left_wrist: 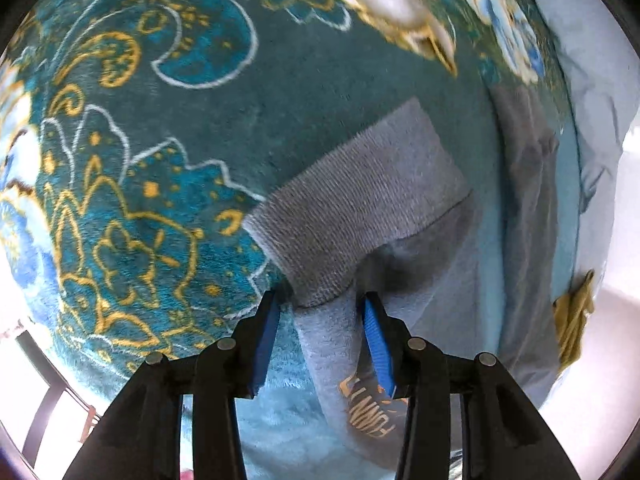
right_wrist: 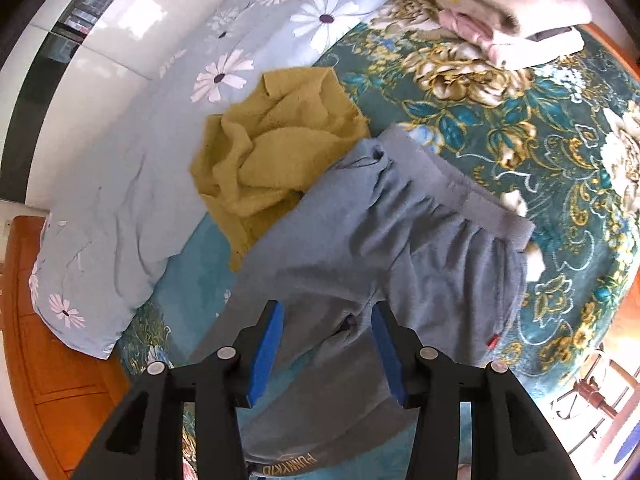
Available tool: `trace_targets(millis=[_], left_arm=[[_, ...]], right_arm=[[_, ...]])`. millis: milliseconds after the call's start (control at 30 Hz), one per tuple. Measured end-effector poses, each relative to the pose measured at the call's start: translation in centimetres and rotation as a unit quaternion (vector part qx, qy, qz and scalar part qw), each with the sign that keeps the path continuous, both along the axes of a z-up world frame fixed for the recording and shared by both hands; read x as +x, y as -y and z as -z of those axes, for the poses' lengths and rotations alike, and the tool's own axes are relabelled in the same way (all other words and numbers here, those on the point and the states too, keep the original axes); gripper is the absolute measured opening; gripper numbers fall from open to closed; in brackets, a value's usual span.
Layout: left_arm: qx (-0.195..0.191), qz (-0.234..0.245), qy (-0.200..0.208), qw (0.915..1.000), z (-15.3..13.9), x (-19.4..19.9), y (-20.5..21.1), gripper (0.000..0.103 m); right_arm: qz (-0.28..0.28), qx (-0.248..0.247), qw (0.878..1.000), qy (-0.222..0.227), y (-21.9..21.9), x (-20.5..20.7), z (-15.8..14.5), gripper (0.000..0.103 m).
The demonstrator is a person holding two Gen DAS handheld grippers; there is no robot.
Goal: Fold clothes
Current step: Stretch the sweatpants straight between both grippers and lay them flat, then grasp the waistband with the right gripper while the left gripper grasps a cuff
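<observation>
Grey fleece trousers [right_wrist: 372, 248] lay on the teal floral plush blanket [right_wrist: 520, 128], ribbed cuff [left_wrist: 356, 216] at 12 o'clock of the left gripper [left_wrist: 320, 320]; right gripper [right_wrist: 328, 328] above the crotch; both jaws parted, gripping nothing; mustard knit [right_wrist: 276, 148] crumpled at 11 o'clock

One pair of grey trousers [right_wrist: 384, 240], one crumpled mustard-yellow garment [right_wrist: 272, 152], one stack of folded pale clothes [right_wrist: 516, 16], one daisy-print quilt [right_wrist: 132, 184], one teal floral blanket [left_wrist: 168, 128], two tools: left [left_wrist: 320, 312], right [right_wrist: 328, 320].
</observation>
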State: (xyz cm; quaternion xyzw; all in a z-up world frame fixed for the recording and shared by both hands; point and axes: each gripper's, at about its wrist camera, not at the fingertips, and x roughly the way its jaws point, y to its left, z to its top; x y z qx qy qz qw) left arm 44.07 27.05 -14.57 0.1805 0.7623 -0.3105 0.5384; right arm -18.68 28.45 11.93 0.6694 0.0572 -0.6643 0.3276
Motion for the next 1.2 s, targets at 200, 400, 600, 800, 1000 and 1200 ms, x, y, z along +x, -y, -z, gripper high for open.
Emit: trace_targets(millis=[200,400,600,800,1000,1200], left_arm=[[0.008,-0.039,-0.01,0.9991,0.3,1.0,-0.9,0.015],[0.009,-0.044,0.015,0.9989,-1.0,0.1,-0.9,0.011],[0.014,-0.027,0.045,0.9985,-3.0,-1.1,0.2,0.011],[0.025,-0.029,0.068,0.9969,-3.5,-2.7,0.4,0.011],[0.032,-0.015,0.093,0.995,-3.6,-4.4,1.3,0.012],[0.035,-0.045,0.08,0.9952,-4.8,-4.5,1.8,0.027]], right_arm=[[0.028,-0.001,0.999,0.015,-3.7,-1.3,0.6,0.05],[0.038,0.021,0.998,0.036,-7.0,-4.2,4.1,0.05],[0.1,0.051,0.991,0.067,-11.7,-8.5,10.2,0.051],[0.138,0.082,0.983,0.094,-14.4,-11.7,17.0,0.051],[0.143,0.072,0.985,0.06,-13.1,-13.0,18.0,0.051],[0.099,-0.017,0.994,0.046,-6.2,-13.2,13.5,0.051]])
